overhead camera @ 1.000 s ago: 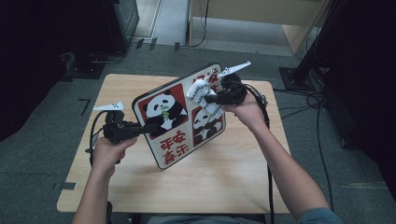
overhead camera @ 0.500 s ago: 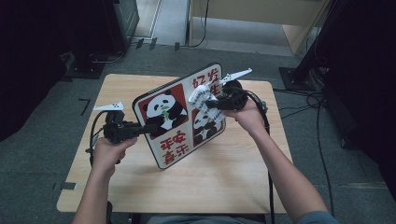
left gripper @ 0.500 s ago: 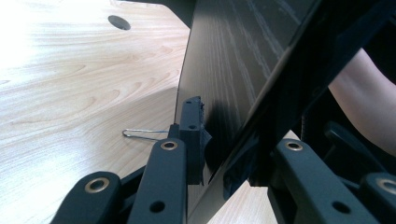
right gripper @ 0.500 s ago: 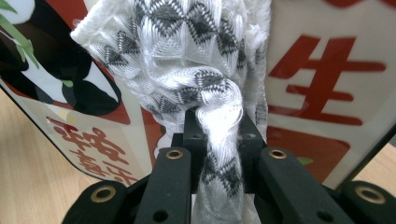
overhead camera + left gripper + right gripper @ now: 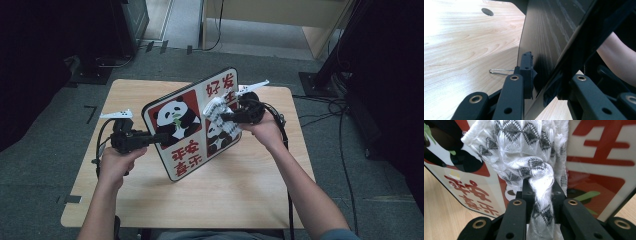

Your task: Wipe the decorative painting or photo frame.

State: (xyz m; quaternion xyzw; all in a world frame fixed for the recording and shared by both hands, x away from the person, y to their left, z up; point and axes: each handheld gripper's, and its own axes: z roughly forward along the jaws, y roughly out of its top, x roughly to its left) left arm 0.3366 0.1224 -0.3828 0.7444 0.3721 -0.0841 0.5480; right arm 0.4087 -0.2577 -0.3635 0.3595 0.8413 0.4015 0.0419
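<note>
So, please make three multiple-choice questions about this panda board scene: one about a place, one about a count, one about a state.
1. Where does the white patterned cloth press?
A. On the printed face of the panda board
B. Flat on the table
C. On the floor

2. How many pandas does the printed face show in the high view?
A. One
B. Two
C. Four

3. How does the board stand?
A. Flat on the table
B. Tilted up on its lower edge
C. Lifted clear of the table

Answers:
1. A: the right tool pinches the cloth, which lies against the picture side.
2. B: one panda sits in the left red panel, another is partly behind the cloth.
3. B: the left tool clamps its left edge, and its lower corner rests on the wood.
</note>
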